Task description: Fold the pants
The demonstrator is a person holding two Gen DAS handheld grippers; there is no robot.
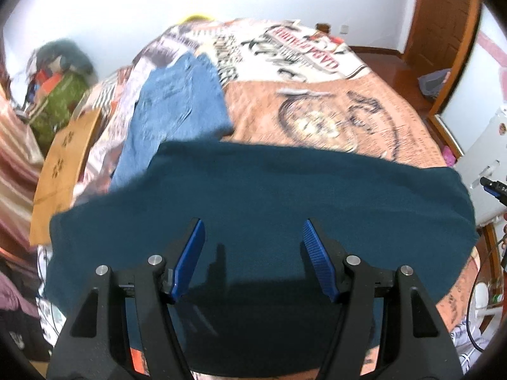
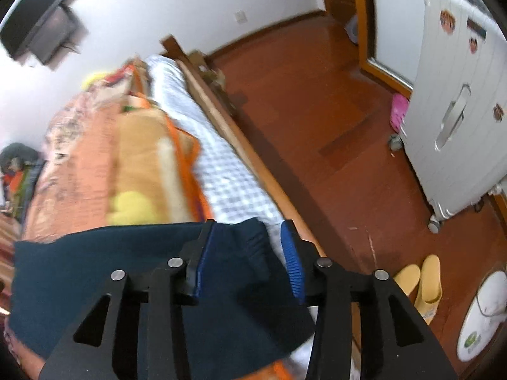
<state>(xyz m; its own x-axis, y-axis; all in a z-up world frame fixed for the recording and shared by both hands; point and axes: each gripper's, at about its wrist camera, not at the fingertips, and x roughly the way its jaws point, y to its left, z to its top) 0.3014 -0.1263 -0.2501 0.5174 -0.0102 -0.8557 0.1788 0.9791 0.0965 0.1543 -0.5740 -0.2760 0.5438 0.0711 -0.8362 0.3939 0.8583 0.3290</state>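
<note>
Dark teal pants [image 1: 259,196] lie spread flat across the near end of the bed. My left gripper [image 1: 252,237] is open and empty, hovering over the middle of the pants. My right gripper [image 2: 250,237] is open over the right end of the same pants [image 2: 95,269], at the bed's right edge; a bunched bit of the cloth lies between its open jaws, not clamped. The right gripper's tip also shows at the far right of the left wrist view [image 1: 494,188].
Blue jeans [image 1: 177,110] lie further back on the patterned bedspread [image 1: 332,101]. A wooden board [image 1: 63,164] and clutter stand left of the bed. A white suitcase [image 2: 459,120], yellow slippers [image 2: 421,281] and red-brown floor [image 2: 317,110] are on the right.
</note>
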